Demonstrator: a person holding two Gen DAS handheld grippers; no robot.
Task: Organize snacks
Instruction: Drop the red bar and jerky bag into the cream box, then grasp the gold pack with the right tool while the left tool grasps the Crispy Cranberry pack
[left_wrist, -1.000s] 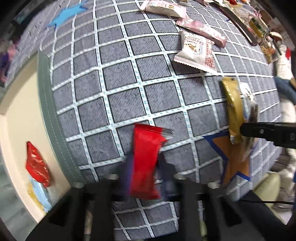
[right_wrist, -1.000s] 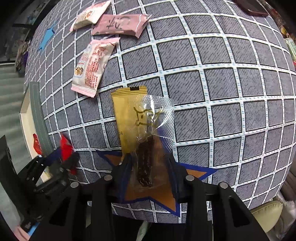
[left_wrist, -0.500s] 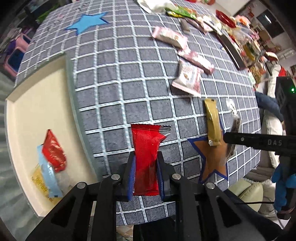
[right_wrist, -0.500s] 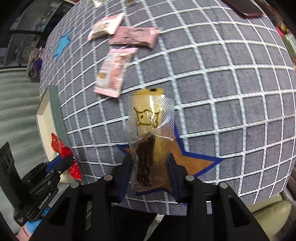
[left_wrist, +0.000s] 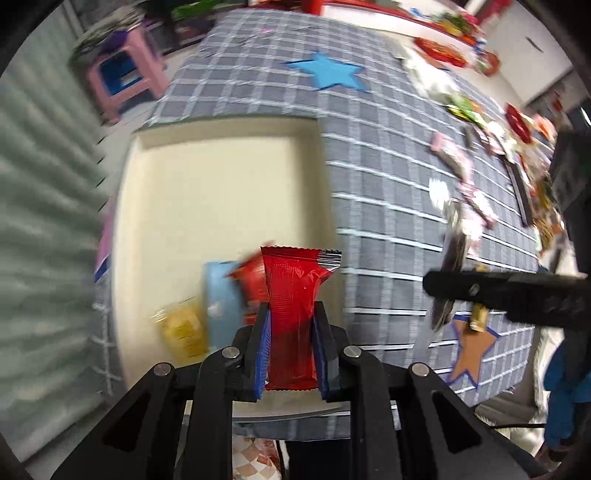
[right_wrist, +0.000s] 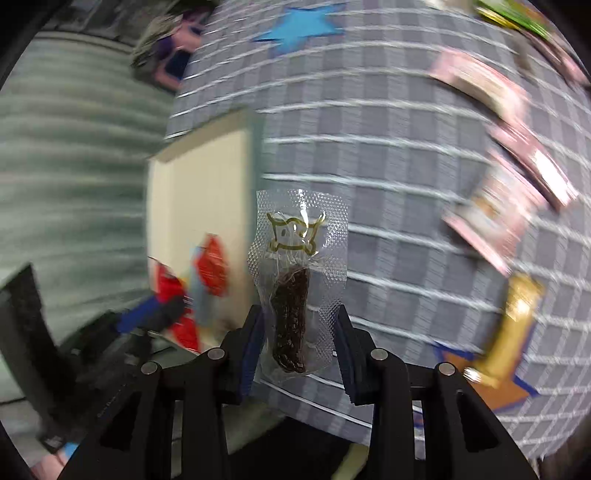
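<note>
Two grippers, each clamped on one snack: left gripper (left_wrist: 291, 325) on red packet (left_wrist: 293, 295), right gripper (right_wrist: 298, 328) on clear jerky pouch (right_wrist: 297, 280). Three packets in cream tray (left_wrist: 221, 177). Pink packets (right_wrist: 517, 184) scattered nearby.

The black left gripper with blue-padded fingers (left_wrist: 291, 345) is clamped on a red foil snack wrapper (left_wrist: 293, 314), while the matching black right gripper (right_wrist: 298, 345) pinches a clear plastic packet of dark jerky (right_wrist: 295, 291).

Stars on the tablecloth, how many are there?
2. A blue star lies at the far end past the cream tray; an orange star lies near the front edge, partly under a gold packet. Others may be hidden.
</note>
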